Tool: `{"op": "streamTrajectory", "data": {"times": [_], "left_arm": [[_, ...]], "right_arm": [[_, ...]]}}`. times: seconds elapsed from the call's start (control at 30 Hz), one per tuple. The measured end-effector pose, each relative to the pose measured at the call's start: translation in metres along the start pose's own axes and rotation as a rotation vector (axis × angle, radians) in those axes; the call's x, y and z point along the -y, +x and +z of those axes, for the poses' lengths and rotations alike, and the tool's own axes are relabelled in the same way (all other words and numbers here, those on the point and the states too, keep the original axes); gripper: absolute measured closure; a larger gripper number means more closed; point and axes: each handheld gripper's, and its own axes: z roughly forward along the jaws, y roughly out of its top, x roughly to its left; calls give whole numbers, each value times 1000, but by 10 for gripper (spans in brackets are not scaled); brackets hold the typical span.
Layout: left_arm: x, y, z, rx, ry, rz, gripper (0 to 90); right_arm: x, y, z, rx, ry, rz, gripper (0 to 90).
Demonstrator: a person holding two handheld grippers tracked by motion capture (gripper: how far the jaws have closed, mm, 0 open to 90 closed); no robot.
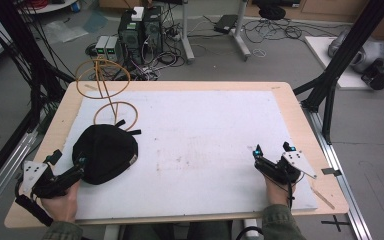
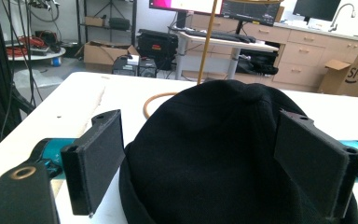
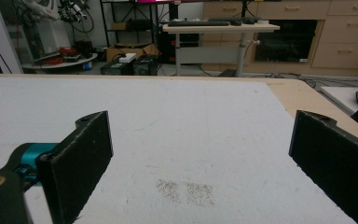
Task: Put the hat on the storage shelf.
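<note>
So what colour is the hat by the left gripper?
Plain black; the hat shows best in the left gripper view, between the open left gripper jaws.

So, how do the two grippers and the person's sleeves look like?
Both the left gripper and the right gripper are black, with flat rectangular jaw pads, teal parts behind them and a grey three-cornered plate on top. The sleeves are olive green.

A grey floor (image 1: 220, 60) runs beyond the far edge of the worktop (image 1: 300, 115), strewn with loose black cables (image 1: 275, 31). Two computer towers (image 1: 140, 30) stand on it just past the worktop's far edge, with small grey boxes (image 1: 107, 46) beside them. Black frame struts (image 1: 347, 47) rise off the right edge. In the left gripper view, pale wooden drawers (image 2: 303, 58), a desk (image 2: 223, 42) and cardboard boxes (image 2: 102, 51) line the back of the room.
</note>
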Motion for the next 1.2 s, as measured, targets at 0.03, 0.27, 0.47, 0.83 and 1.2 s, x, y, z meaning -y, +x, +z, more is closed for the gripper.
{"op": "streamTrajectory", "data": {"times": [0.03, 0.27, 0.47, 0.83, 1.2], "left_arm": [[0, 0, 0, 0, 0, 0, 169], [-2, 0, -1, 25, -43, -23, 175], [-2, 1, -2, 31, -51, -28, 174], [-2, 3, -2, 29, -44, -29, 174], [-5, -2, -1, 58, -45, -20, 174]], "right_arm": [[0, 0, 0, 1, -4, -1, 51], [0, -3, -2, 6, -6, 11, 51], [0, -3, -1, 6, -5, 4, 51], [1, -3, -1, -4, -7, 5, 51], [2, -1, 1, -15, 6, 1, 51]]}}
